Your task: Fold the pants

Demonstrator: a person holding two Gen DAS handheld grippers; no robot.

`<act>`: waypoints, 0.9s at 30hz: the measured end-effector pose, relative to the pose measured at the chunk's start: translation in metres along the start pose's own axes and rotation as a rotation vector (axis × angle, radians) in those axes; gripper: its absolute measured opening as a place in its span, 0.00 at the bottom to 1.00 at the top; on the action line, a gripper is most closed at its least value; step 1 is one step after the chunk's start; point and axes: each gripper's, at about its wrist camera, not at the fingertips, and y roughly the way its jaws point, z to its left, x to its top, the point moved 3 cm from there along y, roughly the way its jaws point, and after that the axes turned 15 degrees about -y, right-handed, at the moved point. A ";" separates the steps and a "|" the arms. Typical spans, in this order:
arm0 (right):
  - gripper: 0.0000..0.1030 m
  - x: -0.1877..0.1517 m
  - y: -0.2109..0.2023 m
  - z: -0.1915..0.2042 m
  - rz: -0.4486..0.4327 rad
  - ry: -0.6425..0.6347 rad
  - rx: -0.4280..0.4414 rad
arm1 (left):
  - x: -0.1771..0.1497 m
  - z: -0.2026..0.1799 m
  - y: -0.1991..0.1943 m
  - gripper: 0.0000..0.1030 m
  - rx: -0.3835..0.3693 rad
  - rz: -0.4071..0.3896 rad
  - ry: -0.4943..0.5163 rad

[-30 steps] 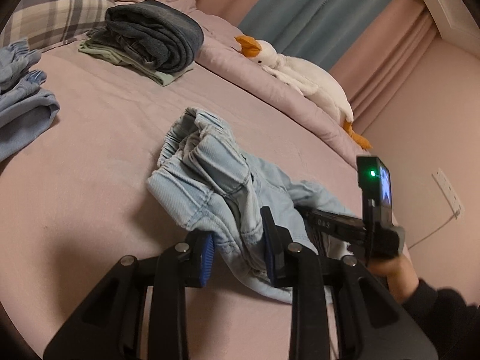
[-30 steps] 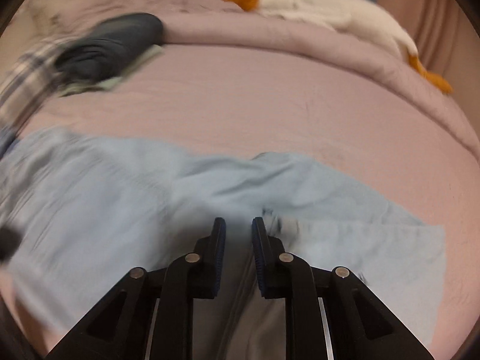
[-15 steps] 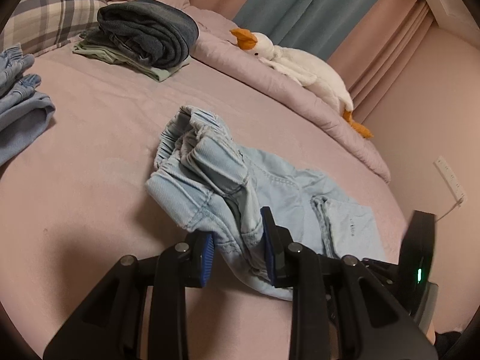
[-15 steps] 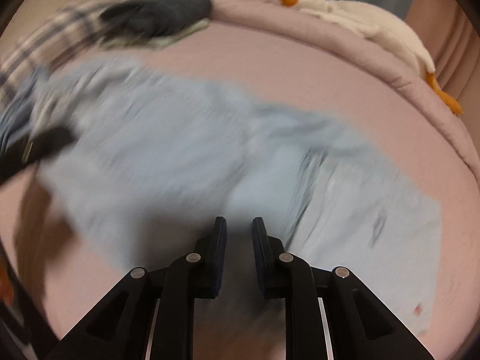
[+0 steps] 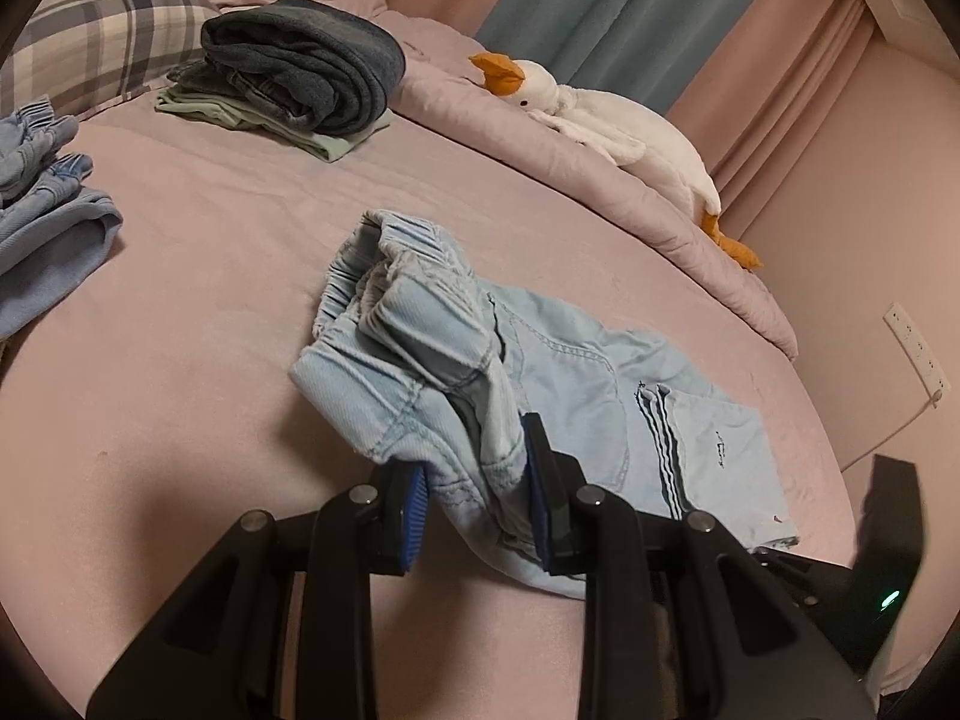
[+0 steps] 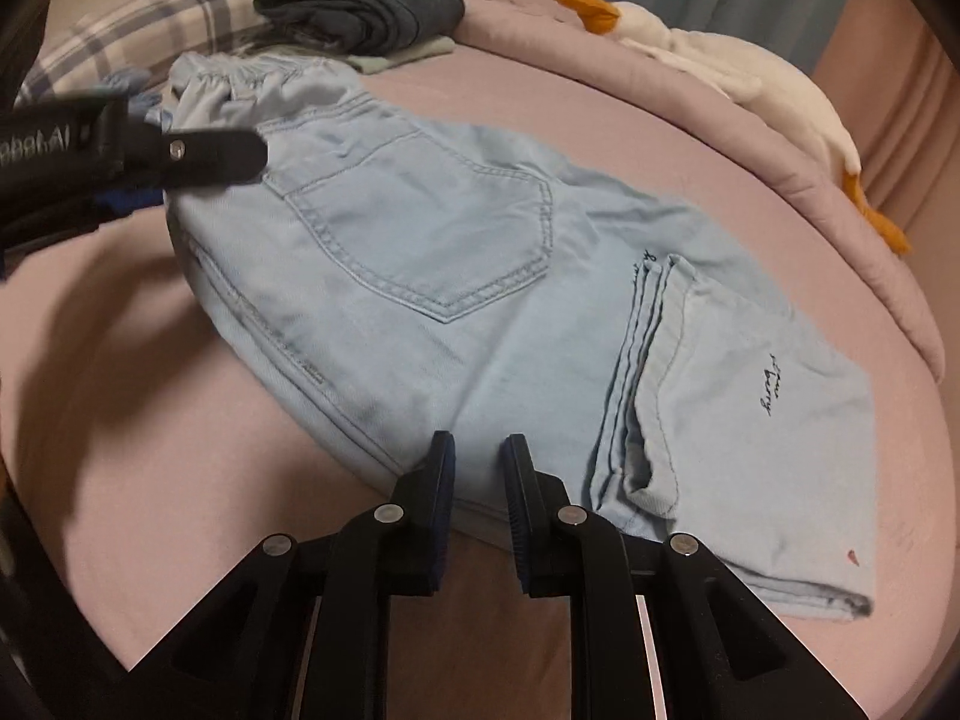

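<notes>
The left gripper [image 5: 477, 489] is clamped on a bunched fold of the light blue pants [image 5: 558, 372] near the waistband, the denim pinched between its blue pads and lifted a little off the pink bed [image 5: 198, 312]. From that grip the pants run ahead and to the right, lying partly folded with the leg ends doubled back over the seat. The right gripper [image 6: 478, 483] hovers at the near edge of the pants [image 6: 420, 252], its jaws a narrow gap apart with nothing between them; the back pocket lies straight ahead of it and the folded leg ends just to its right. Far ahead of both tools sit a stack of dark folded clothes [image 5: 300, 69], a plaid pillow [image 5: 102, 36] and a white plush goose [image 5: 606, 120].
</notes>
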 end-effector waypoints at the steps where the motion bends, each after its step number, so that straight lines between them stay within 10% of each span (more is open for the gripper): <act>1: 0.18 -0.001 -0.002 -0.005 0.000 0.021 0.019 | 0.001 0.000 -0.001 0.27 0.002 -0.001 -0.001; 7: 0.24 0.006 -0.040 -0.034 -0.176 0.135 0.034 | 0.002 -0.014 -0.007 0.27 0.014 -0.027 0.030; 13: 0.24 -0.014 0.000 -0.034 -0.038 0.156 0.139 | 0.005 -0.044 -0.013 0.27 -0.006 -0.048 0.099; 21: 0.24 -0.028 -0.016 -0.061 -0.150 0.323 0.238 | 0.001 -0.092 -0.022 0.26 -0.043 -0.072 0.221; 27: 0.44 -0.051 -0.019 -0.105 -0.233 0.509 0.272 | -0.015 -0.120 -0.014 0.24 -0.059 -0.056 0.288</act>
